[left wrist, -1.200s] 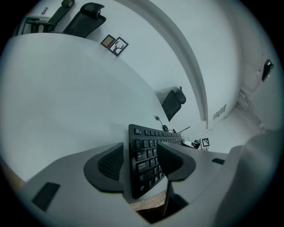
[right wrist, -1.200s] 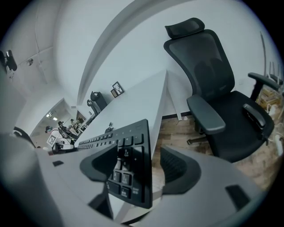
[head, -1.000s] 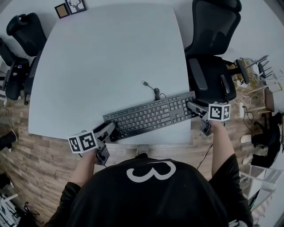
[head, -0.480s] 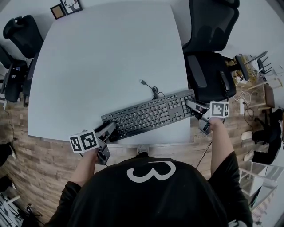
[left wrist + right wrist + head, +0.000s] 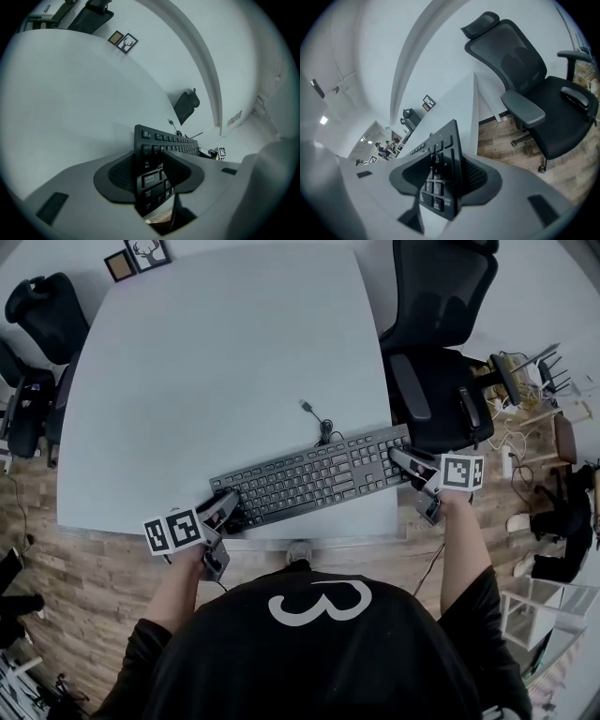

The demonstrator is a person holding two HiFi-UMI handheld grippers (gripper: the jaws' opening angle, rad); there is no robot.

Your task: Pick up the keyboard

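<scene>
A black keyboard [image 5: 309, 476] lies slanted on the white table [image 5: 234, 362] near its front edge, with its cable [image 5: 319, 423] running toward the back. My left gripper [image 5: 225, 507] straddles the keyboard's left end, which fills the gap between the jaws in the left gripper view [image 5: 150, 164]. My right gripper [image 5: 401, 458] straddles the right end, where the number pad [image 5: 440, 154] sits between its jaws [image 5: 445, 176]. Both pairs of jaws are closing, one pad under the keyboard and one over the keys. A little space still shows above the keys.
A black office chair [image 5: 436, 381] stands close to the table's right side, just behind my right gripper. A second chair [image 5: 37, 306] is at the far left. Two small picture frames [image 5: 141, 257] stand at the table's back left corner. The floor is wooden.
Both grippers have stayed at the keyboard's two ends and their jaws have narrowed around it. The keyboard lies where it was on the table.
</scene>
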